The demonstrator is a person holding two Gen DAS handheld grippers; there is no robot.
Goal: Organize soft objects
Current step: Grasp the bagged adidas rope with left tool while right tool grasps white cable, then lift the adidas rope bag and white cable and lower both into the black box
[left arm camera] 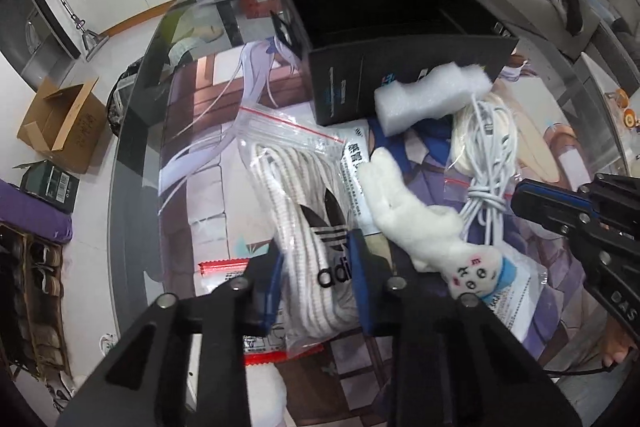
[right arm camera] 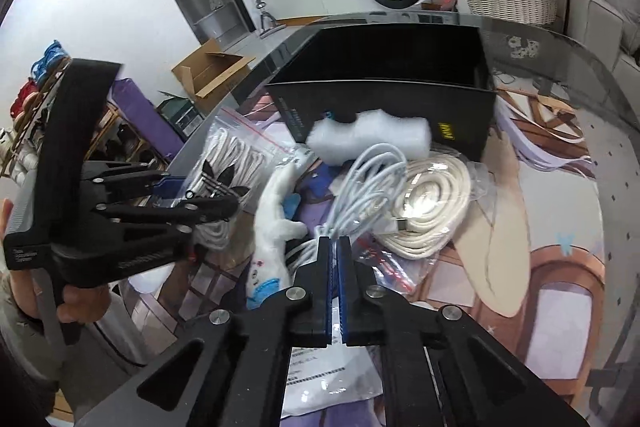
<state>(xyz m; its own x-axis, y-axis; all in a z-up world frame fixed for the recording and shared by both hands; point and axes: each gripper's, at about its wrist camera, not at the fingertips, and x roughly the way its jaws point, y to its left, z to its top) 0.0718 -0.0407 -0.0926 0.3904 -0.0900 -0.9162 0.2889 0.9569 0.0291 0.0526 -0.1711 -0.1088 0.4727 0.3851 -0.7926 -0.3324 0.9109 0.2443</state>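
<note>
Clamping bagged socks [left arm camera: 316,259] between left gripper [left arm camera: 318,267] pads, right gripper [right arm camera: 334,247] closed beside white cable [right arm camera: 360,187].

white plush toy [left arm camera: 420,223]; black box [left arm camera: 400,39]

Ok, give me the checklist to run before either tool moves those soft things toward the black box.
1. Left tool closed on the bagged white rope: ok.
2. Right tool shut: ok. Whether the white cable is caught in it: cannot tell.
3. Black box open on top: ok.
4. Plush rabbit clear of the bagged white rope: cannot tell; they lie edge to edge.
5. Path to the box: the foam block lies against its front wall and may snag a lifted load: not ok.
</note>
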